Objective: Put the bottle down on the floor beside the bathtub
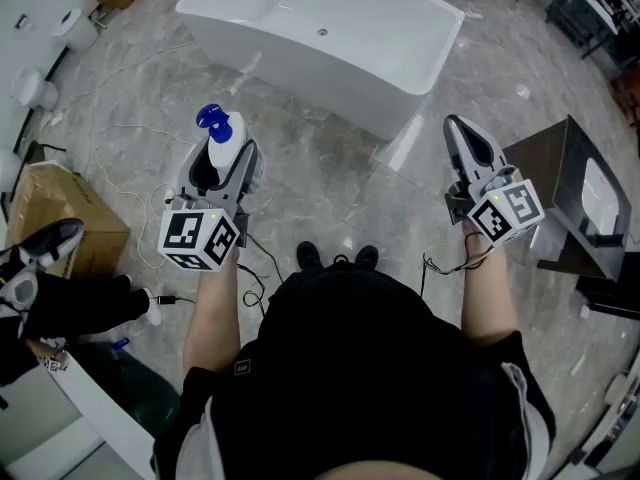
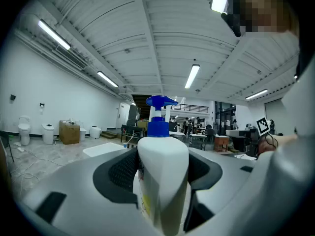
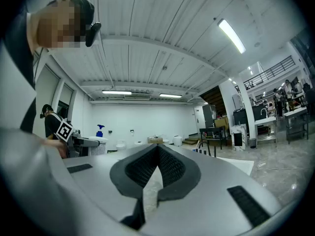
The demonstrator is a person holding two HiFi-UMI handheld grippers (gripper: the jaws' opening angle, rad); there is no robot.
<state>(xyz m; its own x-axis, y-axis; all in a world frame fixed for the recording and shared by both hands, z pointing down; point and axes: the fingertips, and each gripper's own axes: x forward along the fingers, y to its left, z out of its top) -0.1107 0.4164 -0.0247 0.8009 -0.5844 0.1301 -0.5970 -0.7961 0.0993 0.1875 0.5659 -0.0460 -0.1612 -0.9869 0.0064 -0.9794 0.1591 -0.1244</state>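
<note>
Your bottle (image 2: 162, 181) has a smooth, faintly shiny white plastic body and a glossier blue plastic pump (image 2: 160, 114), set against the matt grey plastic shell of your left gripper (image 1: 228, 160). On your right gripper (image 3: 157, 154) the shell is the same dull grey plastic, while its pads (image 3: 173, 168) are black, rubbery-looking and finely ribbed. Under you the floor (image 1: 320, 188) is polished grey veined stone that throws reflections, the bathtub (image 1: 300, 76) is glossy smooth white, and the box (image 1: 60, 208) is plain matt brown cardboard

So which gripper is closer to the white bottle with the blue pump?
Left. The left gripper grips the bottle between its jaws; the right gripper, shut and empty, is well off to the bottle's right.
</note>
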